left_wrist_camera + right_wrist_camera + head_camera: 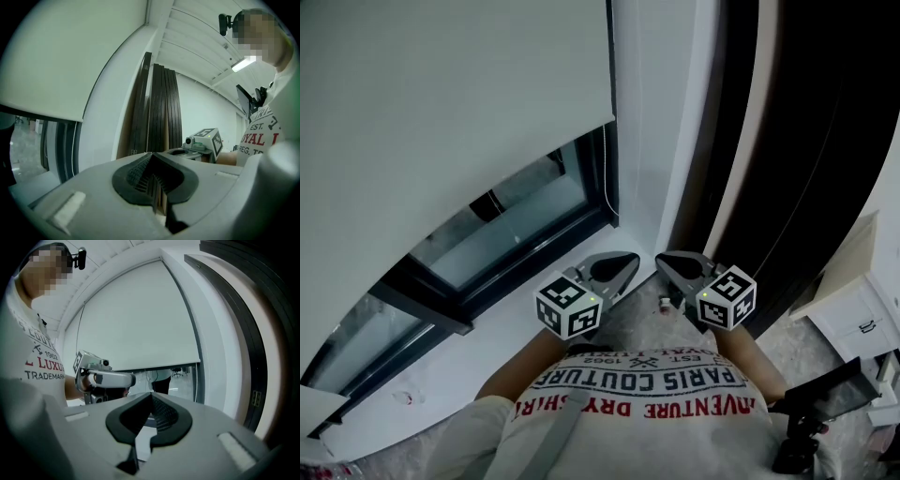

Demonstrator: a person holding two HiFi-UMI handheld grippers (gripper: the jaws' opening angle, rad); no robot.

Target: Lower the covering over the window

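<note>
We keep both jaws closed and empty. The white fabric roller blind (450, 94) hangs at ten o'clock, its long hem level, nearer our left gripper (617, 269).

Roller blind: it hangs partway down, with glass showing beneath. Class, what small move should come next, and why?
Probably open the right hand-held gripper and ease it toward the thin cord at the window's right edge. The roller blind leaves the glass bare below. That gripper and the left hand-held gripper are shut, empty and away from the window.
</note>
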